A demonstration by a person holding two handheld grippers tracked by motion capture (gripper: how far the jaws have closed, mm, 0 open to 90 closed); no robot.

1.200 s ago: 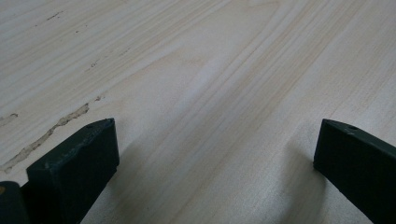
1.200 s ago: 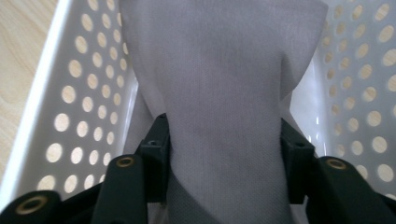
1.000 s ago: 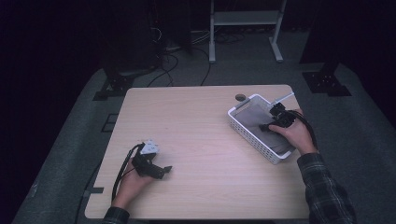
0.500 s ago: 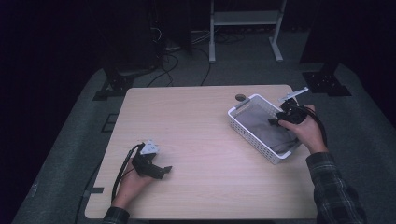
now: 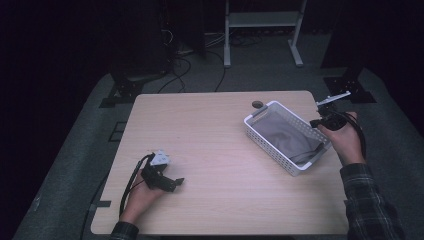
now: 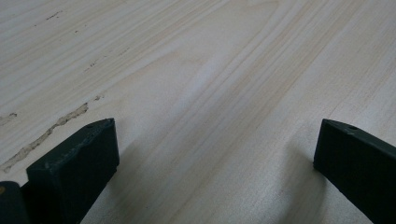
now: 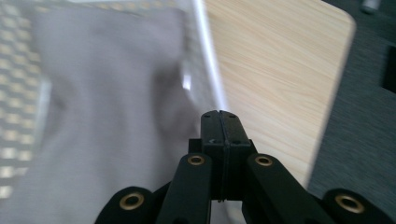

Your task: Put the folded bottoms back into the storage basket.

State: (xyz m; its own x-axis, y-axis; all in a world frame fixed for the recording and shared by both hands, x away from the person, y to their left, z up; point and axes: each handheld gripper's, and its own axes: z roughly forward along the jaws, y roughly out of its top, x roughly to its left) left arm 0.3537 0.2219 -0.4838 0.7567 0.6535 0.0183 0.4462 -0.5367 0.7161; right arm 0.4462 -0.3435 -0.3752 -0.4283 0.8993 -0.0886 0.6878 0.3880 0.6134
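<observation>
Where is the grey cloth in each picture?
High view: the grey cloth lies inside the white plastic basket, at right.
Left gripper view: not in it.
Right gripper view: grey cloth at left and centre.
Shared landmark: the pale wooden table.

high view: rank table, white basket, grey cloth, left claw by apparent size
1. table
2. white basket
3. grey cloth, lying inside the basket
4. left claw, resting open on the table near the front edge
</observation>
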